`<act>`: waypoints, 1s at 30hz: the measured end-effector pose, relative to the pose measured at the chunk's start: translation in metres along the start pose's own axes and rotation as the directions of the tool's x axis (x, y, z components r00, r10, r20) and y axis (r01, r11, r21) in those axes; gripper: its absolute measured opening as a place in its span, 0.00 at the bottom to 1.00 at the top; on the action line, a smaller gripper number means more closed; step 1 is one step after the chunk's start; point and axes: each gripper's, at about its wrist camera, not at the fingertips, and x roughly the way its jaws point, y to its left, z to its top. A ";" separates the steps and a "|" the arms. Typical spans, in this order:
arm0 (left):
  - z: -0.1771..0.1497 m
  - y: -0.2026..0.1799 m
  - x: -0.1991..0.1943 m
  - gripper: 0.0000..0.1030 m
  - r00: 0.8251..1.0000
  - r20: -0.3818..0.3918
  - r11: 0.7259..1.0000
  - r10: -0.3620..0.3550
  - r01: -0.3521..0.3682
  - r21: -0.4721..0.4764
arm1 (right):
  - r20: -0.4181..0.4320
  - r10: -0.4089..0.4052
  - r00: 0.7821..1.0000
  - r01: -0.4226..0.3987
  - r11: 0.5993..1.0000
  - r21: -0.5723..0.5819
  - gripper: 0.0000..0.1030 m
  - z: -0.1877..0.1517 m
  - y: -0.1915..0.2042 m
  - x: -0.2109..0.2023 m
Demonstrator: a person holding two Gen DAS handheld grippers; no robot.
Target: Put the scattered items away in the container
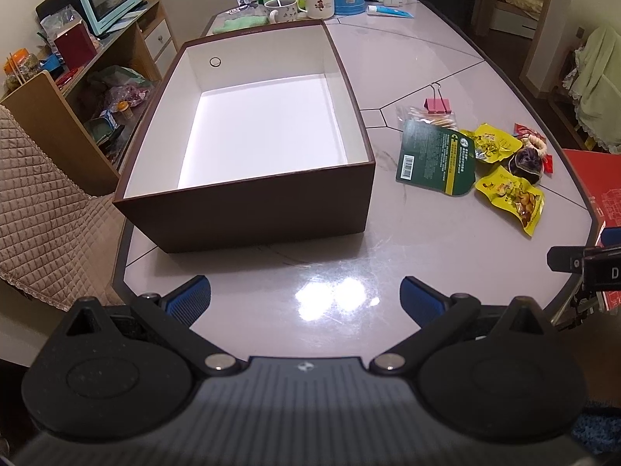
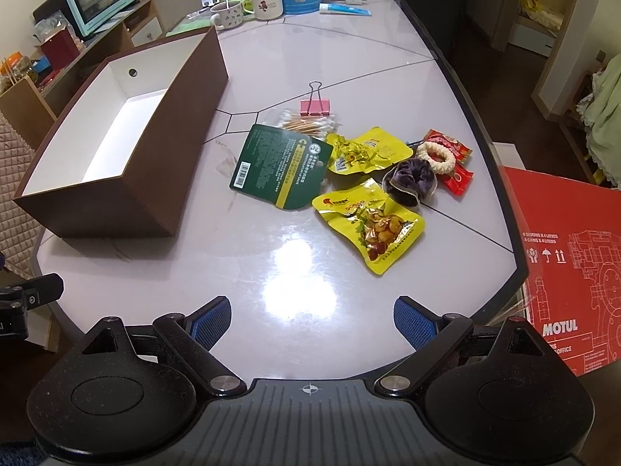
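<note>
Progress so far: nil, as far as I can judge. Brown box (image 1: 248, 209) w/ white lining sits toward the counter's (image 2: 349, 58) left edge, and what I can see of its floor is bare; near wall hides a strip of the inside, so can't vouch for that bit.

All the loose stuff sits in one cluster toward the counter's right edge, well apart from the box: green card packet (image 2: 279, 167), two yellow snack pouches (image 2: 372, 225) (image 2: 368, 149), purple scrunchie (image 2: 407, 180), cream scrunchie (image 2: 436, 157) lying on red sachets (image 2: 460, 178), cotton-swab bag (image 2: 306, 122) and pink binder clip (image 2: 315, 105) at the far side of the pile. Green packet overlaps the swab bag.

Left claw (image 1: 304, 299) is spread wide, nothing in it, hovering over the near edge in front of the box. Right claw (image 2: 312, 322) is also wide and holding nothing, over the near edge, pile ahead of it.

So approx. eight pieces left, none done. I reckon the near yellow pouch is the closest pick for the right claw.
</note>
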 end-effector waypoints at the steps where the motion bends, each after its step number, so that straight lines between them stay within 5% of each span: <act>1: 0.000 0.001 0.000 0.99 1.000 -0.001 1.000 -0.001 0.001 -0.001 | -0.001 0.000 1.000 0.000 1.000 0.001 0.91 0.000 0.001 0.000; 30: 0.015 -0.015 0.021 0.99 0.999 -0.022 1.000 -0.028 0.028 0.009 | -0.012 0.035 0.999 -0.035 0.999 -0.012 0.91 0.020 -0.013 0.017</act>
